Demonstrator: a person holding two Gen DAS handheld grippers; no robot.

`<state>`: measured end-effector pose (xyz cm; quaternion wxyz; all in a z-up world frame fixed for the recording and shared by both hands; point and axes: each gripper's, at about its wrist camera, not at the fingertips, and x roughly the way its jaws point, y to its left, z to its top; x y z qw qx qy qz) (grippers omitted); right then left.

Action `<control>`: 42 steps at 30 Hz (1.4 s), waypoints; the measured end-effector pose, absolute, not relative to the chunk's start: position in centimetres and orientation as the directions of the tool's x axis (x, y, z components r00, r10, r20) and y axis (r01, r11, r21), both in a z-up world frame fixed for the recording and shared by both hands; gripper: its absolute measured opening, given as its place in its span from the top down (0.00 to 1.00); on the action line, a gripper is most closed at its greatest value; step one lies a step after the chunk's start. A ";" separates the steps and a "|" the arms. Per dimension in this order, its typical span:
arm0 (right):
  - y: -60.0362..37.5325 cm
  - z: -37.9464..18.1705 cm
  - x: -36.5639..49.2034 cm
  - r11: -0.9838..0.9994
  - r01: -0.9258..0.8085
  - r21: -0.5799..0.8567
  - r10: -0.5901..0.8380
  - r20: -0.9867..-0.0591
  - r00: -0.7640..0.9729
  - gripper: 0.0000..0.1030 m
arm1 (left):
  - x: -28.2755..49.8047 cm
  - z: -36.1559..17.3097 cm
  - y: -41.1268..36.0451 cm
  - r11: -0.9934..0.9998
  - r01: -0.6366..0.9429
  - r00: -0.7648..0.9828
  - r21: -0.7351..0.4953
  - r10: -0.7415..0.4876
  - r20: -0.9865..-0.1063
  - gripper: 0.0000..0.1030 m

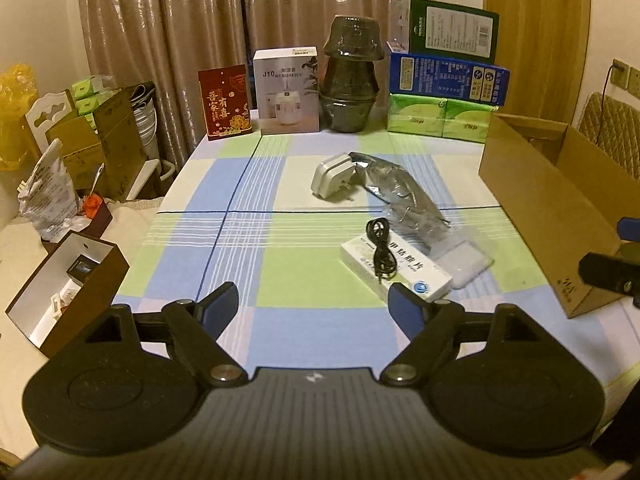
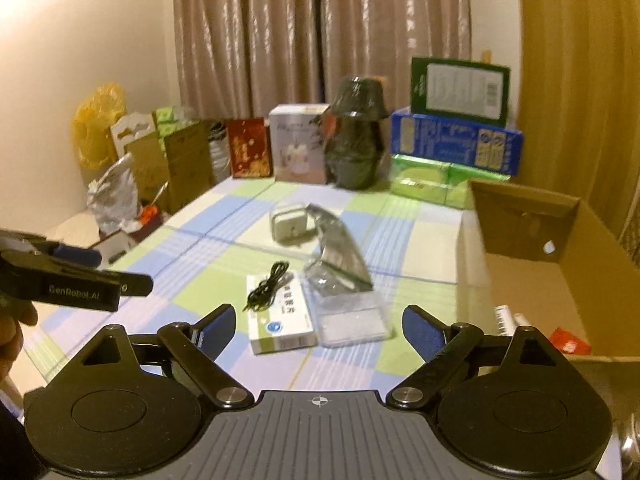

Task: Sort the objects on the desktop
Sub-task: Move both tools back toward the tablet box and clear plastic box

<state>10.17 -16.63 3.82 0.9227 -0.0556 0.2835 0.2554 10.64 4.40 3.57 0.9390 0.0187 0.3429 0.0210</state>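
On the checked tablecloth lie a white medicine box with a coiled black cable on top, a white charger plug, a crinkled clear bag and a small clear packet. My left gripper hovers open just short of the medicine box, nothing between its fingers. In the right wrist view the same medicine box, cable and packet lie just beyond my right gripper, which is open and touches nothing.
An open cardboard box stands at the table's right edge; a red item lies inside. A white-lined box sits off the table's left side. Cartons, tissue packs and a dark jar line the far edge.
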 end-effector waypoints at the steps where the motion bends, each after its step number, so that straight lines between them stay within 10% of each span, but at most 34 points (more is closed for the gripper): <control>1: -16.4 3.3 10.6 0.862 -0.505 0.038 0.437 -0.561 0.703 0.15 | 11.0 3.3 4.5 0.999 -0.021 0.761 0.050 0.048 -0.647 0.23; 25: -14.2 -4.9 21.7 0.855 -0.516 -0.044 0.339 -0.706 0.622 0.15 | 20.6 -4.2 3.7 0.992 0.123 0.718 0.015 -0.078 -0.692 0.25; 32: -14.0 -5.8 23.3 0.853 -0.521 -0.036 0.342 -0.717 0.608 0.15 | 22.5 -5.3 2.2 0.982 0.190 0.706 -0.010 -0.144 -0.694 0.57; 42: -14.0 -6.6 24.9 0.865 -0.501 -0.017 0.325 -0.742 0.586 0.15 | 24.6 -6.0 1.3 0.976 0.216 0.698 -0.029 -0.175 -0.694 0.57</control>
